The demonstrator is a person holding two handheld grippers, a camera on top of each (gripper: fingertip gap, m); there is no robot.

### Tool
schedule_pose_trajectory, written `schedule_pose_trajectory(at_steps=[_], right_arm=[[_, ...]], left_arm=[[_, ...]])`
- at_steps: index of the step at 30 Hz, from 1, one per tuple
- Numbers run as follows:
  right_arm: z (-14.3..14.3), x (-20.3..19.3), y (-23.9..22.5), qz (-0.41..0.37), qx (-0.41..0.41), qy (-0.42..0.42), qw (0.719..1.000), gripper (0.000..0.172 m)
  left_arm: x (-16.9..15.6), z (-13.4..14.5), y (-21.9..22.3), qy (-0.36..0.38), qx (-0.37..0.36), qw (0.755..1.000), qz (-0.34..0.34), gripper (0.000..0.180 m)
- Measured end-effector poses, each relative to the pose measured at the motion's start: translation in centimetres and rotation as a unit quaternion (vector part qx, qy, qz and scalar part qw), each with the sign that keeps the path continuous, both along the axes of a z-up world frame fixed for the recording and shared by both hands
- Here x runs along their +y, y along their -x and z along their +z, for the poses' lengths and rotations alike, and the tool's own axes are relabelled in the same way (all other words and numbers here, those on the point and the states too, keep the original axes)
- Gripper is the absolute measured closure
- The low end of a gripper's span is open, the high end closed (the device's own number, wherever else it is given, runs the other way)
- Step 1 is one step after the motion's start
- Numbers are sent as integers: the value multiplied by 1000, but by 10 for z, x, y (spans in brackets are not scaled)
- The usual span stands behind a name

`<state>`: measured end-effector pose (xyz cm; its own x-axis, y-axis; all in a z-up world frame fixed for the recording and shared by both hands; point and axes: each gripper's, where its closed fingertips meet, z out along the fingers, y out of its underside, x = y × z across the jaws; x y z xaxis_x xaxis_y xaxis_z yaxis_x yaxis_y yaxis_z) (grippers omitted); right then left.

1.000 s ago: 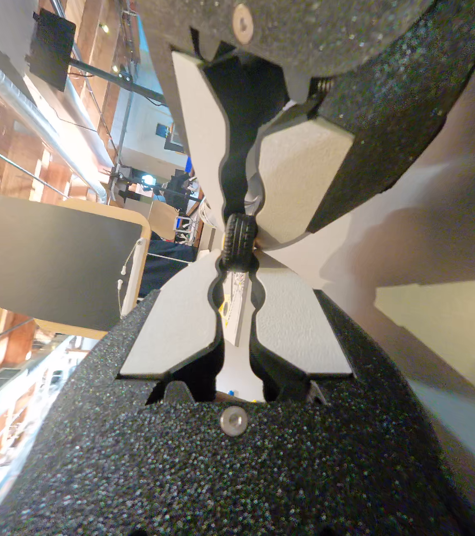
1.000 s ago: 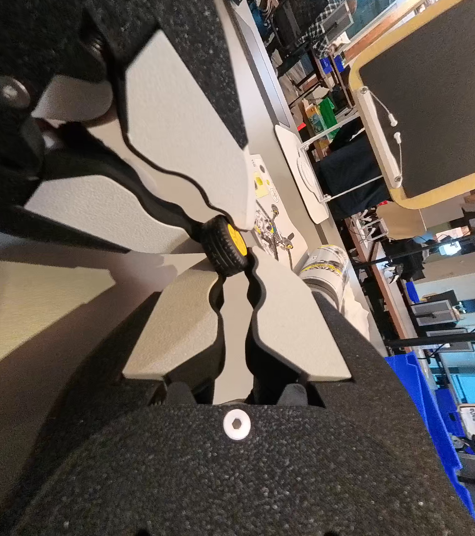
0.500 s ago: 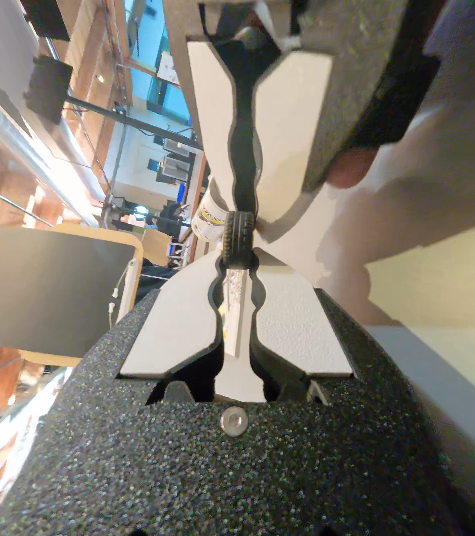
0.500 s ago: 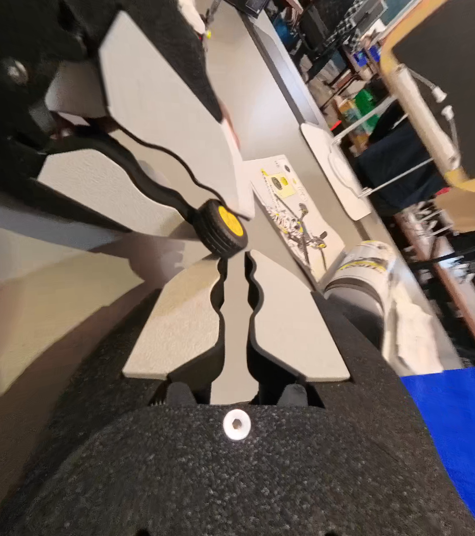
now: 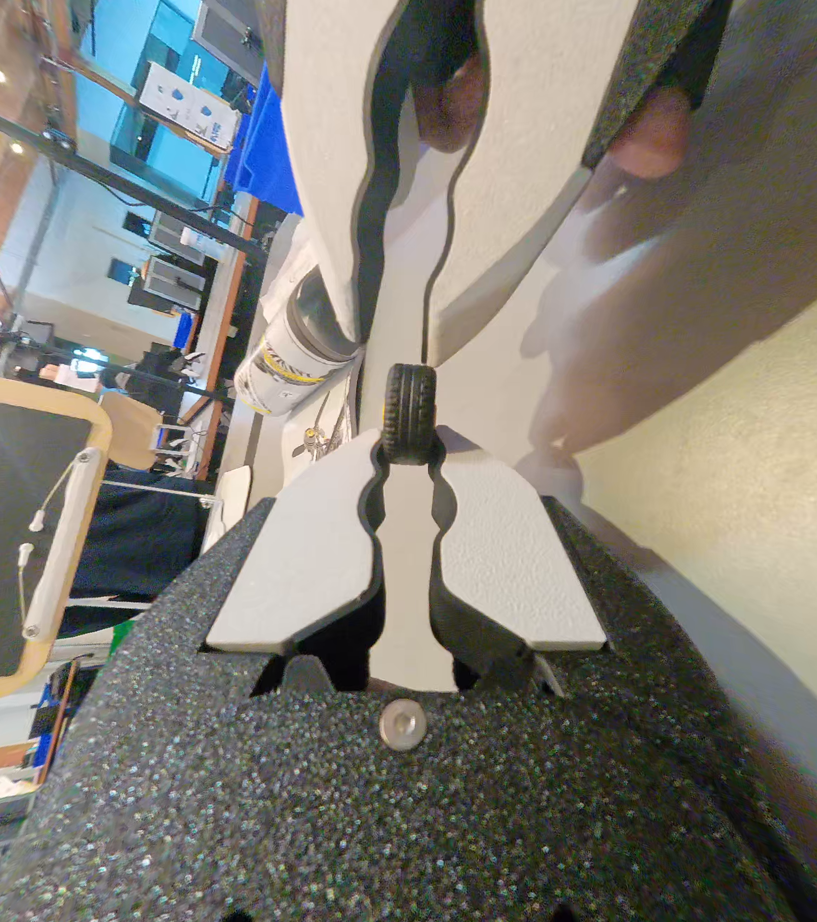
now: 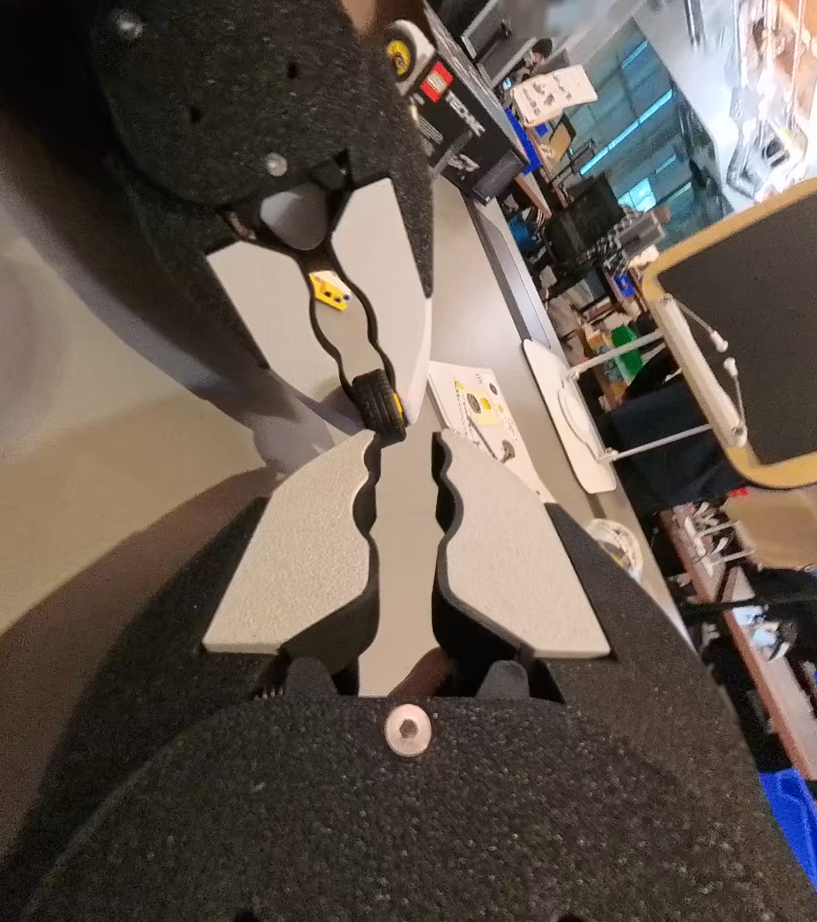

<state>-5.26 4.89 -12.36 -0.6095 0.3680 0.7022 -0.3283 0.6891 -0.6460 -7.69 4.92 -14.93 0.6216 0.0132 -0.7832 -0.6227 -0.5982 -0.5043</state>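
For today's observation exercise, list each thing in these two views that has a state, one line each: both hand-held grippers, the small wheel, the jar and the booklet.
Left hand-held gripper: shut on the wheel.
Right hand-held gripper: open, nothing between its pads.
Small black wheel with yellow hub: pinched by its two sides, off the table.
Jar: lying on its side.
Booklet: flat on the grey table.

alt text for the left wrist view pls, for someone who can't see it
The left tongs pinch a small black toy tyre between their grey fingertips, above a pale grey tabletop. The right tongs point back from the top of the frame, jaws apart, just beyond the tyre; a printed white canister lies behind.
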Motion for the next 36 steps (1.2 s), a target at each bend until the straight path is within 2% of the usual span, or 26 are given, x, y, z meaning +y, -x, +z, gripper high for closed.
schedule_pose_trajectory(at_steps=[8, 15, 19, 23, 26, 36], right_arm=[[-3, -11, -5, 68, 37, -71, 994, 146], [-11, -14, 2, 64, 61, -118, 989, 156], [-8, -12, 8, 19, 56, -96, 994, 156], [-6, -11, 8, -23, 40, -64, 997, 157], [-3, -9, 6, -44, 37, -50, 997, 157], [7, -7, 1, -86, 7, 20, 996, 159]], left_arm=[[-3, -1, -4, 10, -16, 1000, -9, 165], [-2, -1, -7, 6, -44, 999, -2, 165], [-4, 2, -2, -30, -99, 994, 44, 166], [-4, 2, -4, -79, -171, 978, 92, 166], [-4, 6, -6, -95, -166, 975, 116, 166], [-4, 13, -13, -157, -222, 950, 156, 167]])
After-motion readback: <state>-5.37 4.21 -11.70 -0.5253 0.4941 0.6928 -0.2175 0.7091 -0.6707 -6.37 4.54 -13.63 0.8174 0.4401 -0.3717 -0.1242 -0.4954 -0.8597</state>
